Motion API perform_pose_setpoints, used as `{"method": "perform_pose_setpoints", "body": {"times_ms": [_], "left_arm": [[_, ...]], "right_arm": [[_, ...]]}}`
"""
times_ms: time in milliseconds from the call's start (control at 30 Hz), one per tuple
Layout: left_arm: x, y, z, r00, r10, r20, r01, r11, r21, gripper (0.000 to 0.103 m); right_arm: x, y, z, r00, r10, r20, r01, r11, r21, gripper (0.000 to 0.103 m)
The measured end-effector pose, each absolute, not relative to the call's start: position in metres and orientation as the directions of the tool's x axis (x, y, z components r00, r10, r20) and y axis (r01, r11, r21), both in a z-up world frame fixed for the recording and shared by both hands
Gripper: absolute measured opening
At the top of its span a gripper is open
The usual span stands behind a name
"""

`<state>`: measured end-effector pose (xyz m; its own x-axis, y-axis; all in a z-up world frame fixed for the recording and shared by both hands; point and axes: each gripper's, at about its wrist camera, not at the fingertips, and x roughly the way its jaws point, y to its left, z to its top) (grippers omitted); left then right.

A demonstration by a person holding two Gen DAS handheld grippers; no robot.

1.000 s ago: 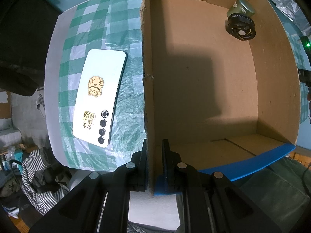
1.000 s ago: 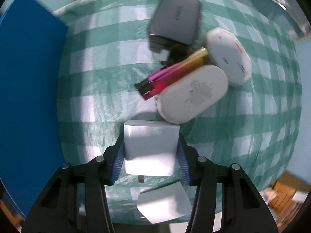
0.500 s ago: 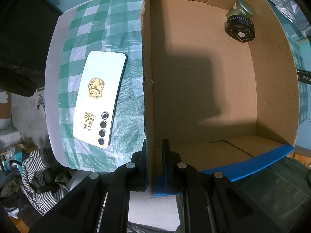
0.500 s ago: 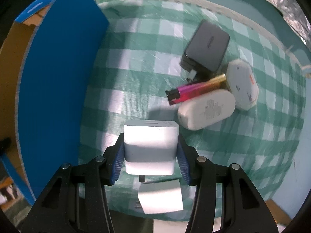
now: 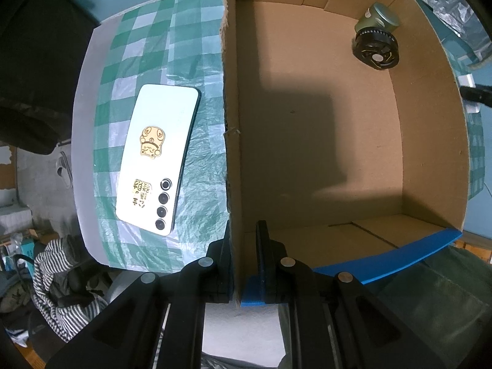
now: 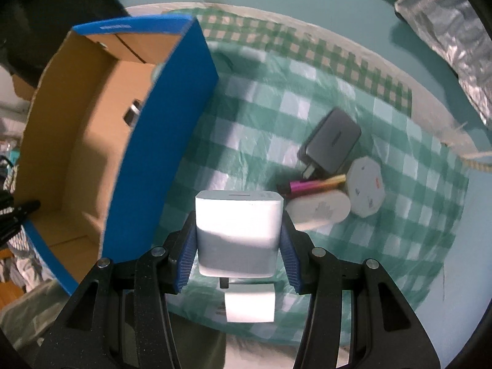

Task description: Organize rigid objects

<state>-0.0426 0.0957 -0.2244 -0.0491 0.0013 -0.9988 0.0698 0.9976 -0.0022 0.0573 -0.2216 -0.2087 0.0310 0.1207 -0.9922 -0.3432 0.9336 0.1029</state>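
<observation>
Right gripper (image 6: 238,246), pinching the white charger cube (image 6: 238,230), has lifted off the checked cloth (image 6: 307,117) toward the cardboard box (image 6: 160,141); left gripper (image 5: 243,258) clamps the box wall; drop-in seems next.

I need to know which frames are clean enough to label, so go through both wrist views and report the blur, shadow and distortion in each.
Left wrist view: sharp, with fisheye bending of the cardboard box wall; a broad dark shadow covers the box floor; the phone is evenly lit. Right wrist view: the box and the clutter around the lighter are motion-smeared, while the white charger in the right gripper stays crisp, its lower half shaded.
</observation>
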Motion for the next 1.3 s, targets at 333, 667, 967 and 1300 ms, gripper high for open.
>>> {"method": "perform_pose_setpoints", "body": {"times_ms": [333, 667, 967, 1300], "left_arm": [[-0.043, 0.095, -0.223, -0.046, -0.002, -0.999, 0.069, 0.998, -0.005, 0.011], [-0.043, 0.096, -0.224, -0.043, -0.002, -0.999, 0.068, 0.998, -0.005, 0.011], [-0.042, 0.094, -0.223, -0.032, -0.001, -0.999, 0.069, 0.998, -0.003, 0.011], [-0.042, 0.096, -0.218, -0.014, 0.002, -1.0, 0.072, 0.997, 0.001, 0.007]], "right_arm": [[0.064, -0.199, -0.171, 0.061, 0.132, -0.989, -0.423, 0.901, 0.094, 0.049], [0.069, -0.156, -0.15, 0.07, 0.154, -0.986, -0.522, 0.847, 0.095, 0.049], [0.072, -0.111, -0.151, 0.063, 0.159, -0.985, -0.604, 0.792, 0.089, 0.049], [0.07, -0.079, -0.171, 0.021, 0.145, -0.989, -0.653, 0.751, 0.096, 0.049]]}}
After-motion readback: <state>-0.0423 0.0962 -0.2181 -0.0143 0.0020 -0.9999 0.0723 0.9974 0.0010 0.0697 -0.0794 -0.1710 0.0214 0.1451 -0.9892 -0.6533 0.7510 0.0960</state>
